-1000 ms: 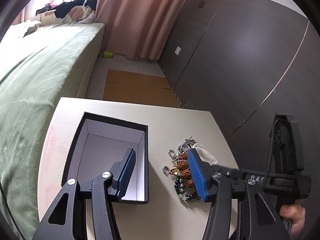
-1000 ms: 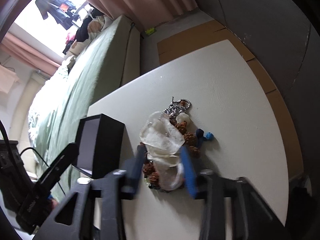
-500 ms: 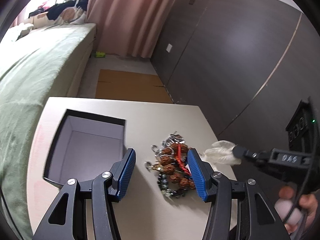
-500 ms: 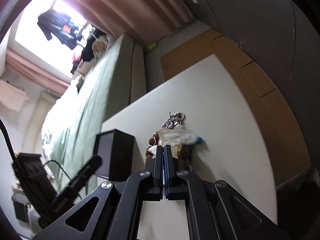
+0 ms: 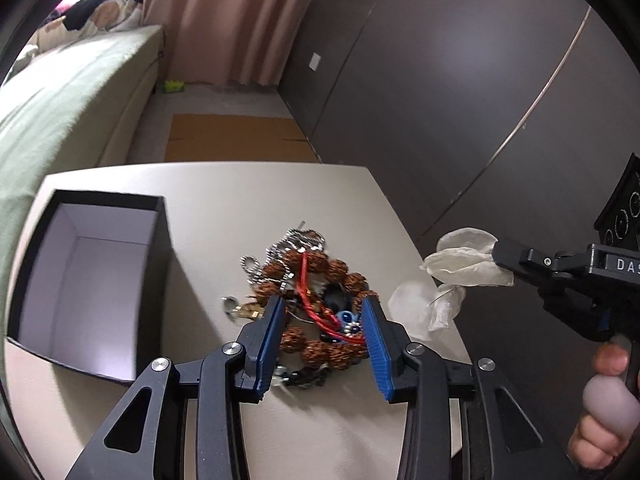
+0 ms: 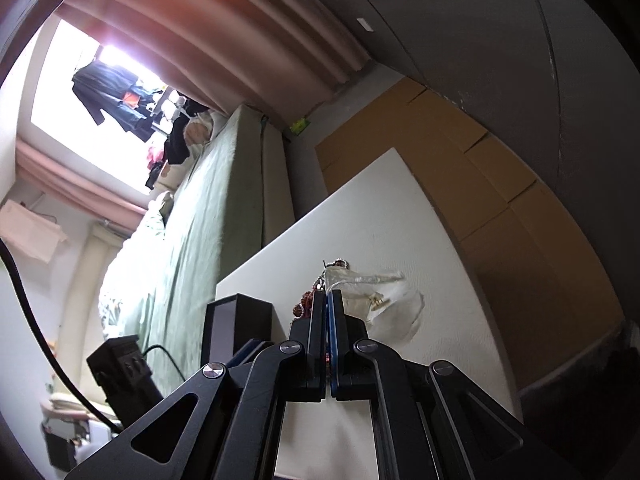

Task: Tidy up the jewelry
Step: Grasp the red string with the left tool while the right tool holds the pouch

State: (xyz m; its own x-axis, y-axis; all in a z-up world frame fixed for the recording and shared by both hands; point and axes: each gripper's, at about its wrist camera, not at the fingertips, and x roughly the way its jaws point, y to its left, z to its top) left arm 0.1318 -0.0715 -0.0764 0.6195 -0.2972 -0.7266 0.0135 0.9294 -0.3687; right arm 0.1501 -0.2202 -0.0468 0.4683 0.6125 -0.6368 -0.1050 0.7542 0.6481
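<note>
A tangle of jewelry (image 5: 320,280) lies on the white table (image 5: 224,200): brown bead bracelets, a red cord, silver chains and dark beads. My left gripper (image 5: 324,320) reaches down over it. Its jaws are closing, with the blue pads on either side of the pile's near half. An open black box (image 5: 160,240) with a white inside stands to the left of the pile. My right gripper (image 5: 498,254) is shut on a small clear plastic bag (image 5: 464,264) and holds it up to the right of the pile. In the right wrist view that bag (image 6: 372,280) hangs past the shut right gripper (image 6: 327,296).
A bed with a green cover (image 5: 60,92) runs along the table's left side. Flat cardboard (image 5: 236,136) lies on the floor beyond the table, below a pink curtain (image 5: 224,20). A dark cabinet wall (image 5: 460,100) stands on the right. A person's hand (image 5: 608,400) grips the right tool.
My left gripper moved from over the box to the jewelry pile and its jaws narrowed. My right gripper shut on the plastic bag and lifted it off the pile to the right.
</note>
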